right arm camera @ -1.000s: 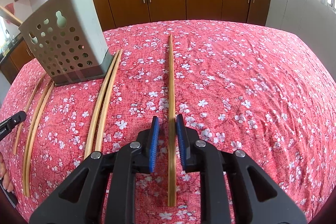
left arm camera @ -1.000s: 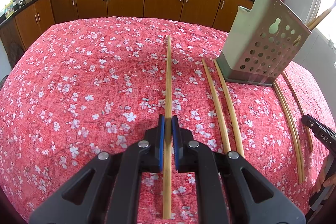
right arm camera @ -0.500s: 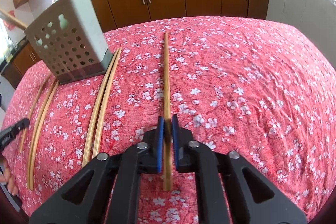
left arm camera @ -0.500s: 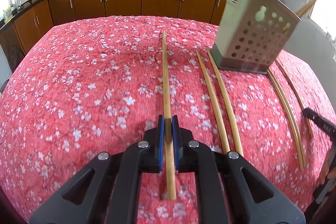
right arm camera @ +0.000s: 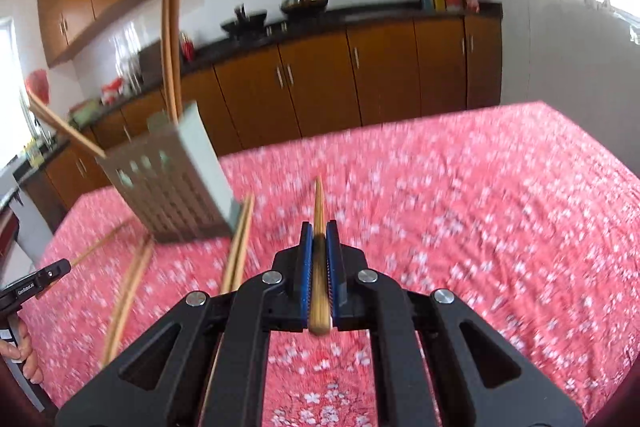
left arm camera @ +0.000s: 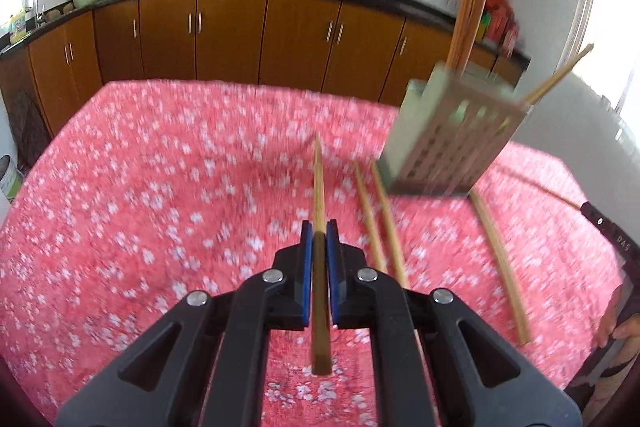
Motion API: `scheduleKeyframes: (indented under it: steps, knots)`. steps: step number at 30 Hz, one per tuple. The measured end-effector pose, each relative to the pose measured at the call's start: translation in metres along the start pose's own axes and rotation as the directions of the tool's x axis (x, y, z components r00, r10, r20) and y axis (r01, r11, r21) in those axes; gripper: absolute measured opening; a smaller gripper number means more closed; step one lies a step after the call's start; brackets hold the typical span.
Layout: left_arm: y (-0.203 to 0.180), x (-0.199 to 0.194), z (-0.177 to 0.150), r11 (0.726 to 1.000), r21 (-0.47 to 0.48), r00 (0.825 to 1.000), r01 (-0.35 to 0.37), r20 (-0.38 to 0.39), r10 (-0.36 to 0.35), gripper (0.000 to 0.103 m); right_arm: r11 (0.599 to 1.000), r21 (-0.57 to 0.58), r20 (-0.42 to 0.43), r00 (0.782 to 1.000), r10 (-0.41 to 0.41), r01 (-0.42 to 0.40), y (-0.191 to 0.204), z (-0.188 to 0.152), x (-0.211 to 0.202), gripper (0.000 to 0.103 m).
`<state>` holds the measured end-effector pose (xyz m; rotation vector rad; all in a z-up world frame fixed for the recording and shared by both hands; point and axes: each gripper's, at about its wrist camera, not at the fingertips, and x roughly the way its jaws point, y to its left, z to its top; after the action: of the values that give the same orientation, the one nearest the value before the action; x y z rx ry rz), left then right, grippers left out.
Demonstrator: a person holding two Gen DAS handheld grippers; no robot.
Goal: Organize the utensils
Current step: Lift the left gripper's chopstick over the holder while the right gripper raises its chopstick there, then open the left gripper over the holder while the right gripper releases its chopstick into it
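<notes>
Well, the table (left arm camera: 120, 227) under its red flowered cloth lies bare to the left in the left view and to the right in the right view, its far edge facing the cabinets (left arm camera: 240, 31). The holder (left arm camera: 448, 143) stands toward the far side with sticks in it, loose chopsticks (left arm camera: 384, 219) lying beside its base. Lettering on the other tool's body is too blurred to read. The left gripper (left arm camera: 318, 239) clamps one chopstick (left arm camera: 318, 183); the right gripper (right arm camera: 319, 239) clamps another chopstick (right arm camera: 319, 203); both tips point forward above the cloth
</notes>
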<state>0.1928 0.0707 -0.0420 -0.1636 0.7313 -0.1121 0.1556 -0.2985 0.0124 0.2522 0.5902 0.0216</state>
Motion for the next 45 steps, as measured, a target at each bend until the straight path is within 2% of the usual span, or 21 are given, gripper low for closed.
scheduleKeyframes:
  steps: [4,8,16,21,25,30,33,35,41,43,45]
  knots:
    - [-0.004,-0.025,0.018,0.999,-0.02,0.996,0.033,0.08,-0.031,0.008,1.0,0.016,0.066,0.998,0.01,-0.011,-0.006,0.014,-0.015,0.008]
    - [-0.009,-0.045,0.035,0.999,-0.001,0.989,0.039,0.14,-0.038,0.008,1.0,0.021,0.093,0.996,0.015,-0.017,-0.002,0.023,-0.016,0.008]
    - [-0.014,-0.059,0.057,1.0,0.024,0.983,-0.004,0.186,0.0,0.008,0.999,-0.014,0.127,0.991,0.033,-0.031,0.012,0.041,-0.019,0.008]
    - [-0.02,-0.081,0.068,0.998,0.054,0.974,0.021,0.225,-0.033,0.008,0.995,-0.035,0.184,0.978,0.095,-0.09,0.024,0.067,-0.041,0.008]
    - [-0.035,-0.103,0.08,0.995,0.078,0.962,0.064,0.259,-0.082,0.008,0.985,-0.053,0.252,0.952,0.174,-0.166,0.036,0.094,-0.07,0.008]
    - [-0.059,-0.122,0.097,0.989,0.098,0.934,0.114,0.329,-0.14,0.008,0.97,-0.086,0.347,0.906,0.241,-0.225,0.058,0.121,-0.094,0.008]
    - [-0.076,-0.13,0.113,0.986,0.099,0.912,0.133,0.378,-0.161,0.008,0.968,-0.106,0.382,0.889,0.251,-0.228,0.073,0.131,-0.093,0.008]
    - [-0.088,-0.136,0.128,0.985,0.099,0.891,0.142,0.421,-0.171,0.008,0.967,-0.12,0.415,0.874,0.255,-0.225,0.084,0.139,-0.09,0.008]
    - [-0.111,-0.132,0.164,0.99,0.08,0.846,0.113,0.515,-0.139,0.008,0.978,-0.131,0.515,0.831,0.209,-0.165,0.103,0.152,-0.07,0.008]
    - [-0.114,-0.122,0.171,0.992,0.076,0.842,0.099,0.526,-0.124,0.008,0.982,-0.127,0.533,0.826,0.184,-0.137,0.105,0.151,-0.06,0.008]
    - [-0.115,-0.104,0.175,0.993,0.066,0.853,0.095,0.509,-0.115,0.008,0.984,-0.125,0.532,0.829,0.173,-0.125,0.107,0.147,-0.048,0.008]
